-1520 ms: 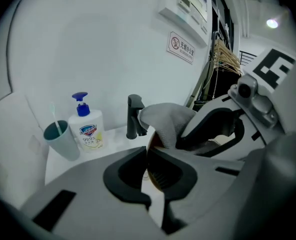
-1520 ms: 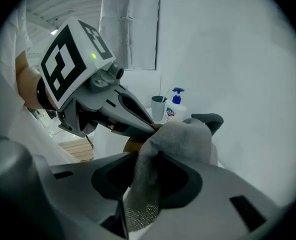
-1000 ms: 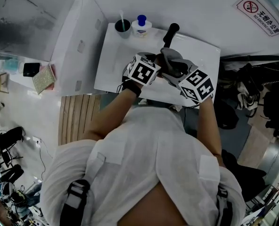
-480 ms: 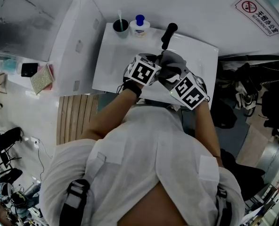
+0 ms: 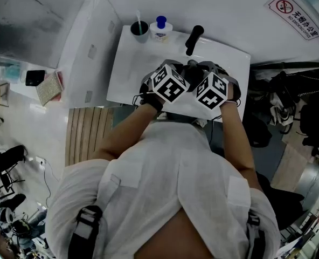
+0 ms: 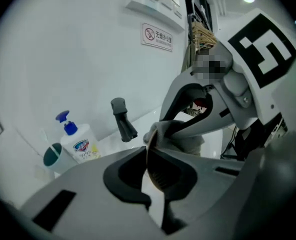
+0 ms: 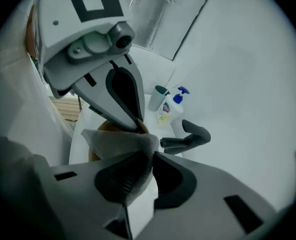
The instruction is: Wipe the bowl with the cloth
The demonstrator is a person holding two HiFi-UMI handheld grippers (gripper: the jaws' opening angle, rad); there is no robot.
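While both forearms reached out and converged over the white basin (image 5: 128, 74), I had bowl and cloth meeting at the tongs' tips.

The left gripper (image 6: 147, 156) pitched downward, its jaws pinched nearly together on the rim of the brown bowl (image 6: 158, 176), held up on edge in front of the faucet (image 5: 194, 39). The right gripper (image 7: 152, 156), angled steeply down just beside it with the marker cubes almost touching, had just been narrowing its jaws, and the grey cloth (image 7: 120, 141) was bunched between them, lying against the bowl. A soap bottle (image 5: 160, 29) and cup (image 5: 139, 30) stood at the basin's far edge.
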